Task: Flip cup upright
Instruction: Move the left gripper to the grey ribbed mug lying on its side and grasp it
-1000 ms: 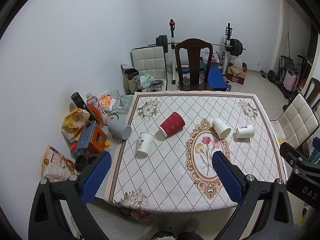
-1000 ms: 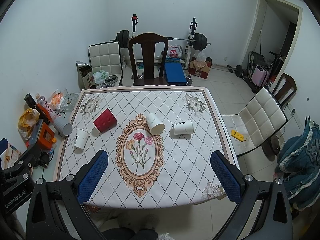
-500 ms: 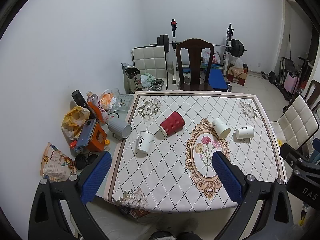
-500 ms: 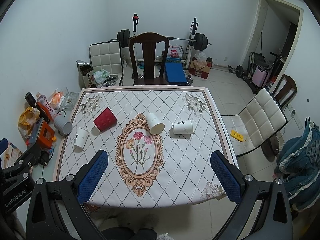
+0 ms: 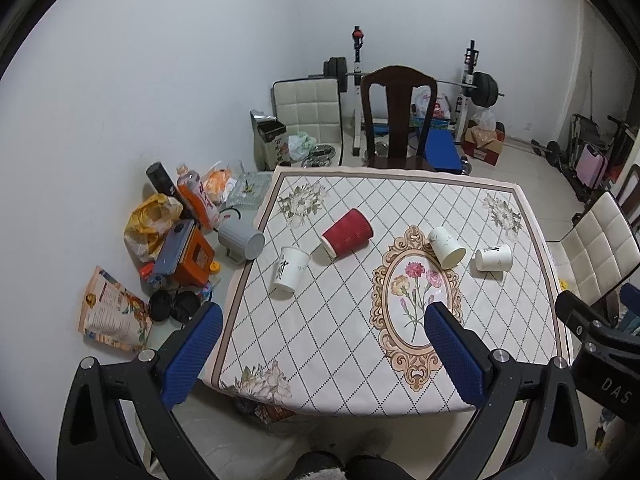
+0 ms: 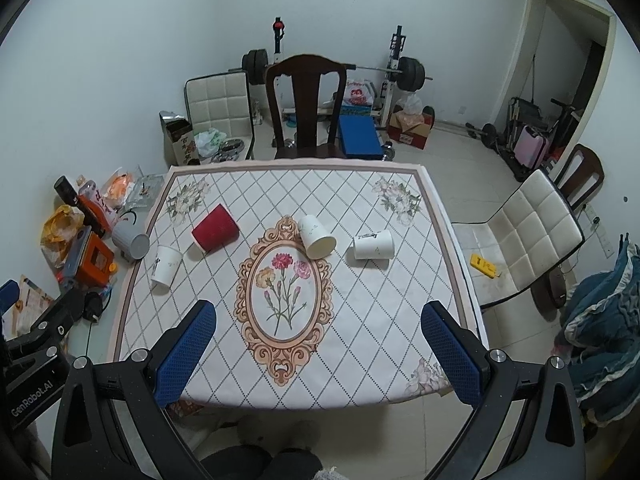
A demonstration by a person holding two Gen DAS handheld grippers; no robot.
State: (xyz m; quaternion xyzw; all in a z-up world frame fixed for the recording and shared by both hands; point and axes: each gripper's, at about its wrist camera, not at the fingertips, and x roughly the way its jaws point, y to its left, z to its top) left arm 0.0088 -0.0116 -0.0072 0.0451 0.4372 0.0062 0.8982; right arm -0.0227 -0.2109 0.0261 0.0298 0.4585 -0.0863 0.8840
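Several cups lie on their sides on a table point(image 5: 344, 344) with a diamond-pattern cloth. A red ribbed cup point(image 5: 347, 233) point(image 6: 215, 228) lies left of centre. A white cup point(image 5: 289, 269) point(image 6: 166, 265) lies near the left edge. A second white cup point(image 5: 446, 247) point(image 6: 317, 236) lies by the oval flower motif. A third point(image 5: 493, 258) point(image 6: 373, 244) lies to its right. My left gripper point(image 5: 320, 316) and right gripper point(image 6: 318, 312) are open and empty, high above the table's near edge, far from the cups.
A dark wooden chair point(image 6: 306, 108) stands at the table's far side, a white padded chair point(image 6: 524, 236) at its right. Bags, bottles and a grey cup point(image 5: 240, 240) clutter the floor on the left. A barbell rack point(image 6: 340, 68) stands at the back wall.
Both views have drifted slightly back and up from the table. The cups have not moved and both grippers stay open.
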